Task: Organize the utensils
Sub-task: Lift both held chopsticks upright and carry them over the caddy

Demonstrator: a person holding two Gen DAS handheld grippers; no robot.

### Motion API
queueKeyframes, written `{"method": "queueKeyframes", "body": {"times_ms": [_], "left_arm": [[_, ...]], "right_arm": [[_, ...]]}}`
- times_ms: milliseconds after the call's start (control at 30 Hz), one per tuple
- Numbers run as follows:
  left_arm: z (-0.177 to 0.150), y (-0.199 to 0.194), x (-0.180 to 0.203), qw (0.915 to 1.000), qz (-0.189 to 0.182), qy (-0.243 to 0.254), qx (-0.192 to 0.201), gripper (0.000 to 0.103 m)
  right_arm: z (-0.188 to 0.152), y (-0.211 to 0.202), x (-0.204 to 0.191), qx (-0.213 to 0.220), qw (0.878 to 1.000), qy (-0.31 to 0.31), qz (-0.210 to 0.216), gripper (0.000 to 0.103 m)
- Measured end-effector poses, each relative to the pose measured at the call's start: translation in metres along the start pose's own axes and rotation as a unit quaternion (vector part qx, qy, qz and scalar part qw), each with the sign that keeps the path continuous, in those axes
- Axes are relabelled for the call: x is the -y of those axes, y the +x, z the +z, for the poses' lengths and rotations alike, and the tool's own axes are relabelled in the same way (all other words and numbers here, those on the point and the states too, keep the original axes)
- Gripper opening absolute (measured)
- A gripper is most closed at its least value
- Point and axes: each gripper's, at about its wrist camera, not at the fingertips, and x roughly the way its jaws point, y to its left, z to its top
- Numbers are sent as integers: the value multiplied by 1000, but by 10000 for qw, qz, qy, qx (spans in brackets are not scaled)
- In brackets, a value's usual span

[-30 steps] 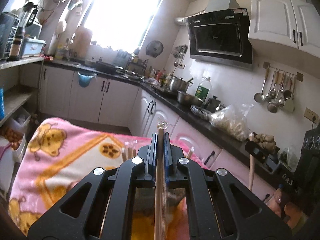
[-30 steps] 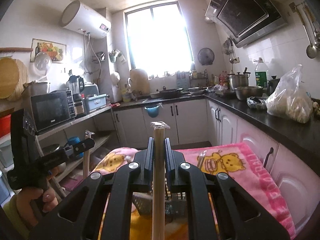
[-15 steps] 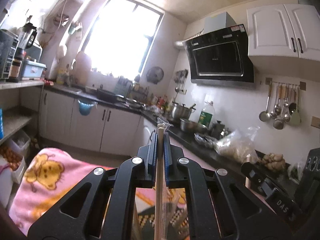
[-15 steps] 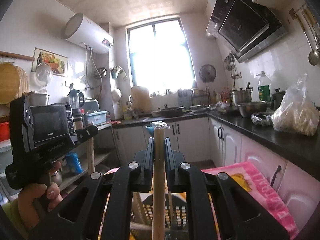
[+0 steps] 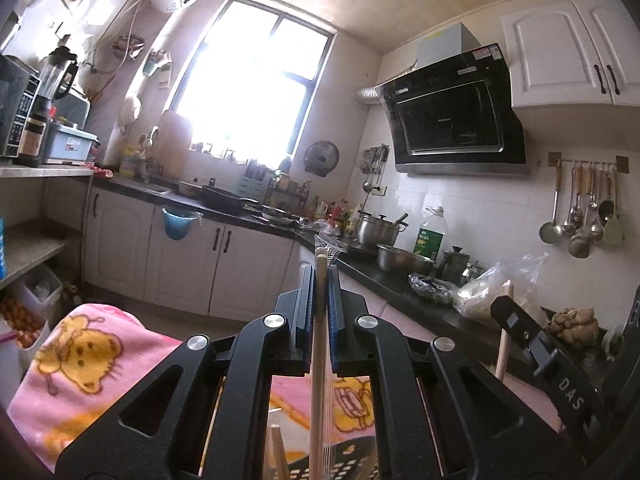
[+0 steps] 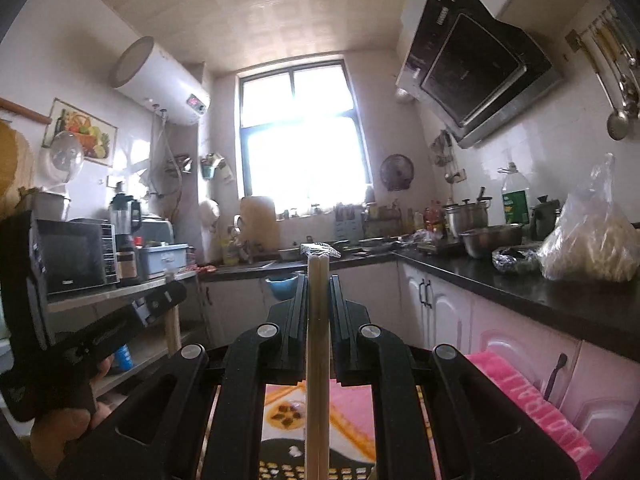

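In the left wrist view my left gripper (image 5: pixel 320 276) is shut on a thin pair of wooden chopsticks (image 5: pixel 319 360) in a clear wrapper, held upright between the pads. In the right wrist view my right gripper (image 6: pixel 318 280) is shut on a thicker pair of wooden chopsticks (image 6: pixel 317 340), also upright. Each gripper shows in the other's view: the right gripper (image 5: pixel 500 304) with its chopsticks (image 5: pixel 503 340) at the right, the left gripper (image 6: pixel 176 290) with its chopsticks (image 6: pixel 173 332) at the left. A black perforated basket (image 5: pixel 348 460) (image 6: pixel 280 470) lies just below both grippers.
A pink cartoon blanket (image 5: pixel 80 364) (image 6: pixel 520 392) covers the surface under the basket. Black counters (image 6: pixel 520 284) with pots, a bottle and a full plastic bag (image 6: pixel 588 240) run along the right. A shelf with a microwave (image 6: pixel 68 256) stands left. A hand (image 6: pixel 60 436) holds the left gripper.
Both grippers moved level over the blanket and tipped upward, so the blanket sank in view and the black basket came in at the bottom. Both stay shut on their chopsticks.
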Motion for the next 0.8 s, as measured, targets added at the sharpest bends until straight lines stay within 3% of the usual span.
{"method": "queueKeyframes", "body": {"times_ms": [567, 800], "left_arm": [[-41, 20, -14, 9999, 89, 102, -102, 1], [-52, 24, -17, 9996, 66, 149, -240, 1]], "right_arm": [[-53, 35, 12, 139, 9972, -144, -726, 10], [-75, 40, 12, -58, 9981, -123, -596, 10]]}}
